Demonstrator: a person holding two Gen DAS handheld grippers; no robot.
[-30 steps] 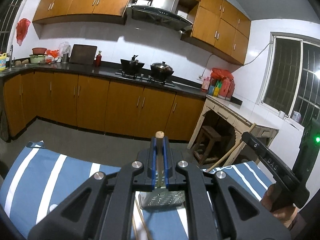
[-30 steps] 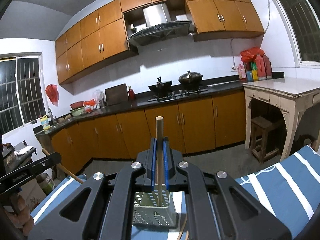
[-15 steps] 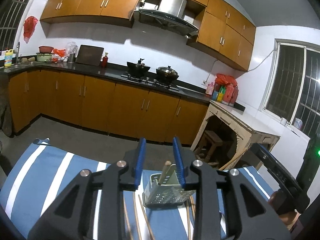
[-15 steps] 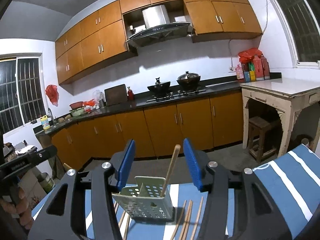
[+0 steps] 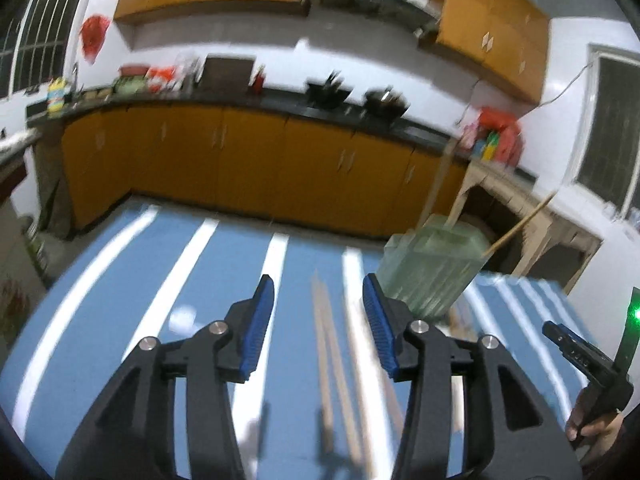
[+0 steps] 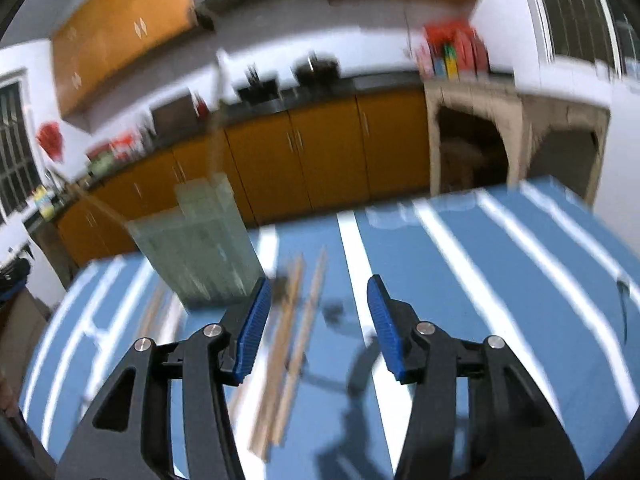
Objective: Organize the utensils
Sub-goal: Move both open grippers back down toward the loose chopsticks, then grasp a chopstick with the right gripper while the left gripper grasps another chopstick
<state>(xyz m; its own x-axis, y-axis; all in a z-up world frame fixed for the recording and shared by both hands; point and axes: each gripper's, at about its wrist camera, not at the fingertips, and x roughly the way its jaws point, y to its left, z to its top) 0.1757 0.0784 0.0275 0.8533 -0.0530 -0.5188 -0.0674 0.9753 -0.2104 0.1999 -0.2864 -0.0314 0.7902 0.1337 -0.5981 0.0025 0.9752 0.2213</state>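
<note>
The right hand-held gripper (image 6: 319,322) hangs wide apart and empty above loose chopsticks (image 6: 294,334) on the blue-striped desk (image 6: 500,264), with the perforated holder (image 6: 196,252) just left.

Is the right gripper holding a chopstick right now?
No: the right gripper stands wide open with nothing between its blue pads, and the loose chopsticks lie on the striped cloth below it.

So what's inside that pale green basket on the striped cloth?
Two wooden chopsticks stand in the basket, leaning and poking out above its rim. Their lower ends are hidden by its blurred walls, so anything else inside can't be seen. More chopsticks lie on the cloth beside it.
</note>
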